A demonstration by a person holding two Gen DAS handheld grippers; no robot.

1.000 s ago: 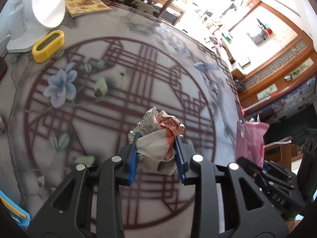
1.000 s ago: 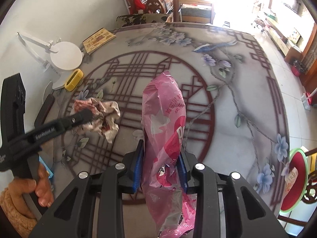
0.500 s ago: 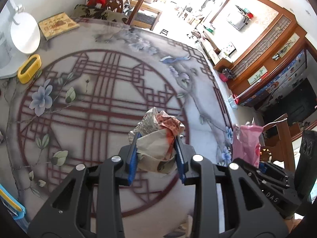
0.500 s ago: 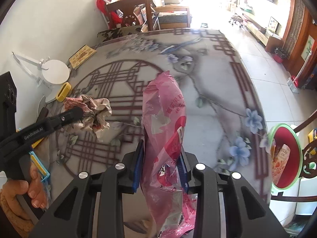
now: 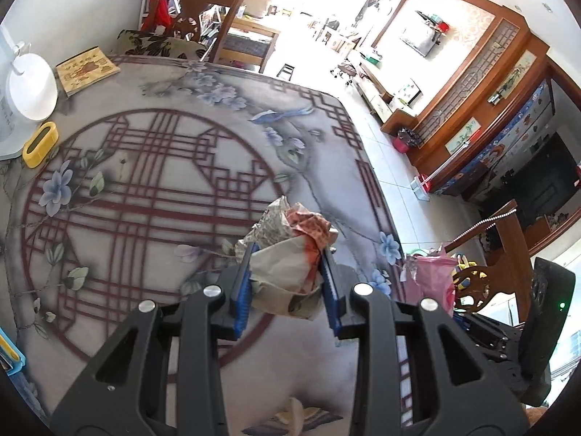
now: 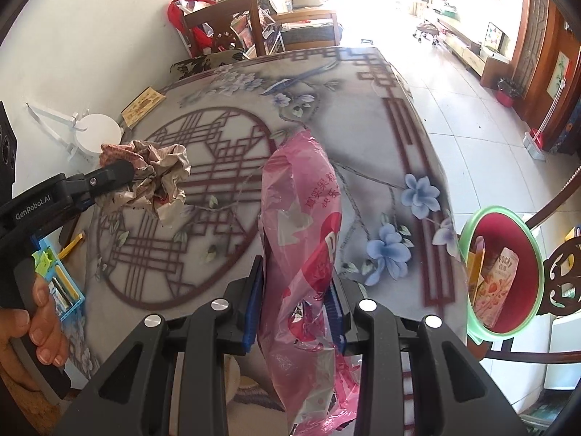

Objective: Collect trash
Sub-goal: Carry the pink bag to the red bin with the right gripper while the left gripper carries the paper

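Observation:
My left gripper (image 5: 288, 283) is shut on a crumpled ball of paper (image 5: 290, 254) and holds it above the patterned table (image 5: 145, 181). The same paper ball (image 6: 156, 178) shows in the right wrist view, clamped at the left. My right gripper (image 6: 296, 298) is shut on a pink plastic wrapper (image 6: 305, 239) that stands up between the fingers and hangs below them. A red bin with a green rim (image 6: 508, 272) sits off the table's right edge, with a Pocky box (image 6: 497, 283) inside. The pink wrapper (image 5: 432, 276) also shows in the left wrist view.
A white lamp base (image 5: 29, 91), a yellow holder (image 5: 40, 140) and a booklet (image 5: 87, 69) sit at the table's far left. A blue tray (image 6: 61, 283) lies at the near left edge. Wooden chairs (image 5: 203, 11) stand behind the table, another (image 6: 559, 283) by the bin.
Both grippers have risen and drawn back from the table towards its right edge, each keeping its load. The red bin has come into the right wrist view.

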